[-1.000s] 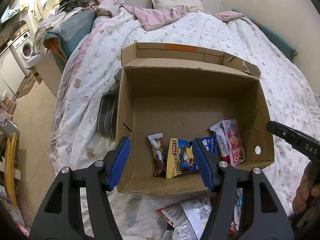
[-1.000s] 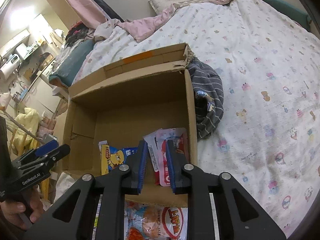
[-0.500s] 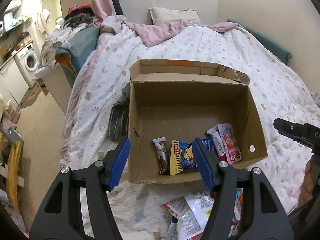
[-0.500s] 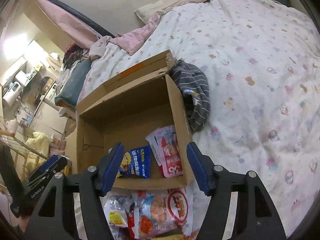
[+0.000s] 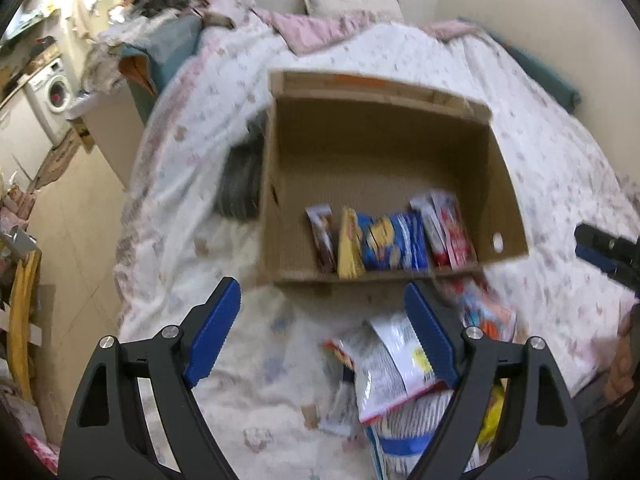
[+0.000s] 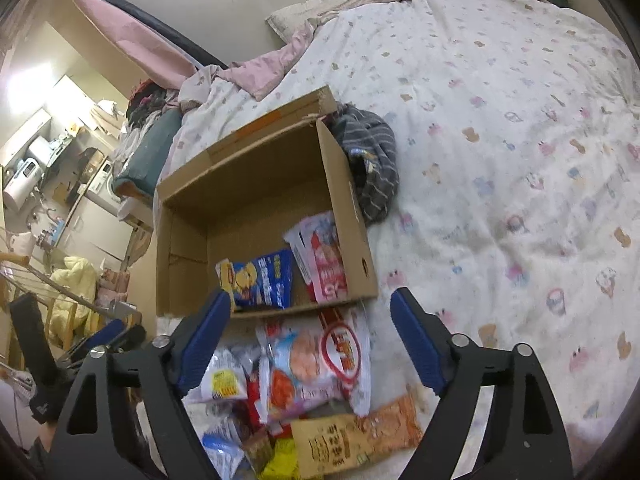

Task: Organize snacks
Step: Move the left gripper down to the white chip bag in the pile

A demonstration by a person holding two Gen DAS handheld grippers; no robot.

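Note:
An open cardboard box (image 5: pixel 508 184) (image 6: pixel 184 252) lies on the bed with several snack packs standing along its near wall: a brown bar (image 5: pixel 322 236), a blue and yellow bag (image 5: pixel 394 240) (image 6: pixel 260 280) and a pink pack (image 5: pixel 452 232) (image 6: pixel 324 256). A heap of loose snack bags (image 6: pixel 312 364) (image 5: pixel 392 368) lies on the quilt in front of the box. My left gripper (image 5: pixel 324 320) hovers over the quilt short of the box, jaws opening, nothing between them. My right gripper (image 6: pixel 312 328) hangs above the heap, jaws opening, empty.
A striped grey garment (image 6: pixel 372 160) (image 5: pixel 240 184) is bunched against the box's far side wall. The patterned quilt (image 6: pixel 520 160) spreads wide to the right. The bed's left edge drops to the floor (image 5: pixel 72 240), with a washing machine (image 5: pixel 56 92) and clutter beyond.
Both grippers drew back from the box toward the heap of bags. The right gripper let go of the pink pack in the box and spread wide; the left gripper widened too.

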